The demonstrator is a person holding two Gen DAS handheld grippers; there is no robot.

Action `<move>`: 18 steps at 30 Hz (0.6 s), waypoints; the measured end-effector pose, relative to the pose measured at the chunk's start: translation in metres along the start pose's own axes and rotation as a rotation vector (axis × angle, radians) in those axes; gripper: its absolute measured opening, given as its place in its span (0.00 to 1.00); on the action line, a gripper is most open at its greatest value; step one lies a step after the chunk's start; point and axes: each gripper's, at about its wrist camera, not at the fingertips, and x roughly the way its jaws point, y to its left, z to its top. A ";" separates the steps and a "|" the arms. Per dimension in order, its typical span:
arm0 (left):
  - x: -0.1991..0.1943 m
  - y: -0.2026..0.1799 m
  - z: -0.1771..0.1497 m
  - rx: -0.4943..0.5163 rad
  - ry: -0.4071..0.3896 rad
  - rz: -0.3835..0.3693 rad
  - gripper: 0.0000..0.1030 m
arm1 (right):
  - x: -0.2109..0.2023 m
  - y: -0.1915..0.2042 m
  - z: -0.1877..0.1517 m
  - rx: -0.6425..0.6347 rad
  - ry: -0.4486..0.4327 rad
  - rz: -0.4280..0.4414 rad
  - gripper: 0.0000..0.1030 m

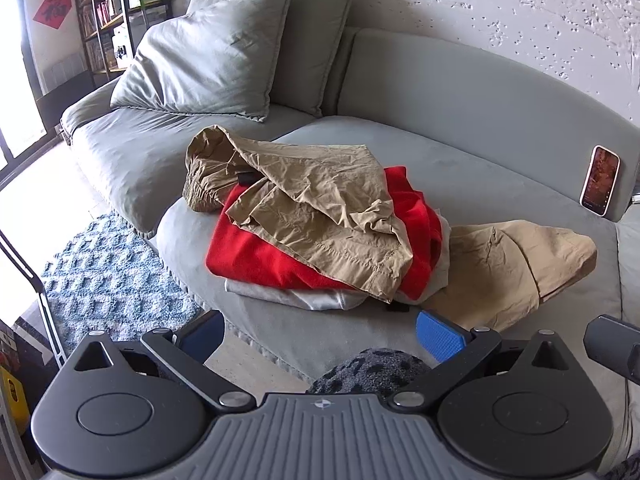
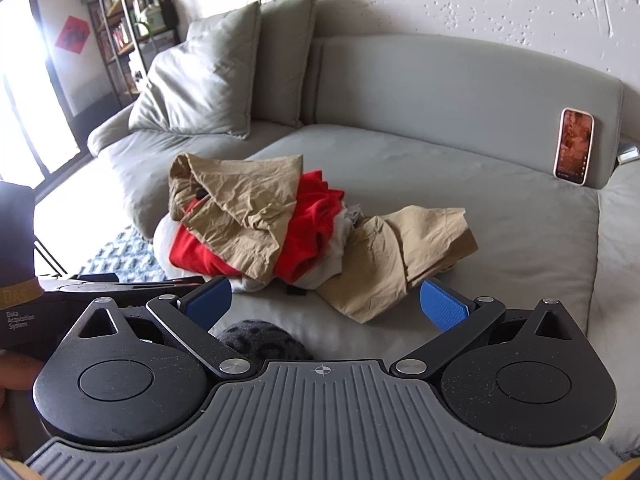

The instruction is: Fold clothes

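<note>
A loose heap of clothes lies on the grey sofa seat [image 1: 500, 184], toward its front edge and left of the middle. On top sits a crumpled pair of khaki trousers [image 1: 304, 200], its waistband end pointing toward the back-left cushions; under it is a red garment [image 1: 256, 256], and beneath that a pale grey-white garment [image 1: 304, 298] whose folded edge shows nearest the front edge. A second tan piece [image 1: 508, 268] spreads to the right of the heap, touching it and lying flat on the seat; whether it is a separate garment or the other leg of the trousers cannot be told. The left gripper [image 1: 320, 336] hovers just off the front edge of the seat, its blue-padded fingers [image 1: 440, 338] spread wide with nothing between them. The right gripper [image 2: 324, 304] hangs likewise before the front edge, jaws wide apart and empty, its right pad close to the near hem of the tan piece without touching it. A dark spotted fuzzy object [image 2: 260, 342] shows low between the fingers in both views. Two grey pillows [image 1: 212, 56] lean against the backrest at the back-left corner, and a phone [image 1: 602, 178] with a lit screen stands propped against the backrest at the right end.
</note>
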 end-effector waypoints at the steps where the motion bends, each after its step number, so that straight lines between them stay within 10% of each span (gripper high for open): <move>1: 0.000 -0.001 0.000 0.003 0.001 0.001 0.99 | 0.000 -0.001 0.000 0.004 0.001 0.002 1.00; 18: -0.002 -0.009 0.000 0.033 0.010 0.014 0.99 | 0.002 -0.008 -0.004 0.052 0.016 0.020 1.00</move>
